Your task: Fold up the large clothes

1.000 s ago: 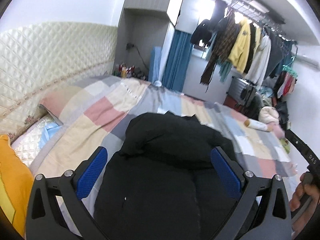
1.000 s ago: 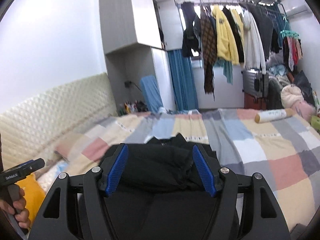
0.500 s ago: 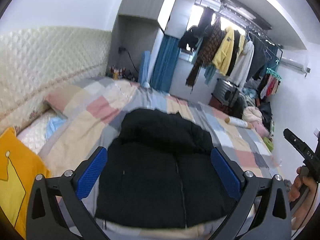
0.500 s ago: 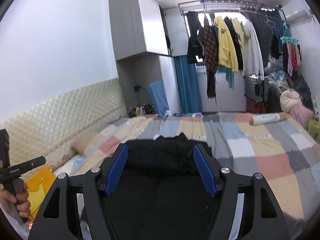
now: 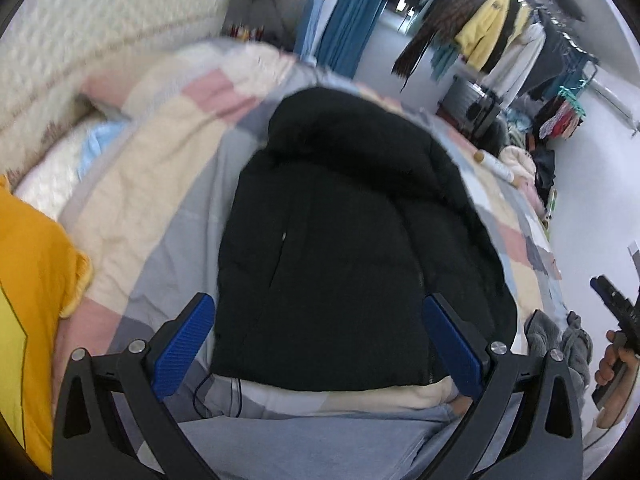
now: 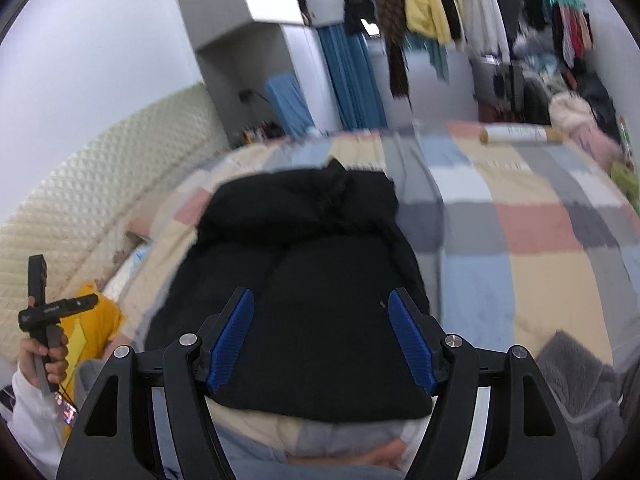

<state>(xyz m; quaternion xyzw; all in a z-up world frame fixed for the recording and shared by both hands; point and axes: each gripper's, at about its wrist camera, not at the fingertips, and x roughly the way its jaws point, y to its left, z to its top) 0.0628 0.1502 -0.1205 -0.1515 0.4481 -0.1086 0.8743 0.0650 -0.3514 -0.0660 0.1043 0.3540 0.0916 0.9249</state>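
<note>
In the left wrist view the left claw (image 5: 320,344) stands spread at the lower middle of the frame, nothing between its blue pads — the puffy black padded jacket (image 5: 348,240) lies flat beyond it on the pastel patchwork quilt of the bed (image 5: 160,184). In the right wrist view the right claw (image 6: 322,338) is likewise spread and empty over the jacket's near hem. Judging by this, a clean fold calls for each claw to pinch one hem corner, evenly, and lift together toward the collar — avoiding the quilt beneath.
</note>
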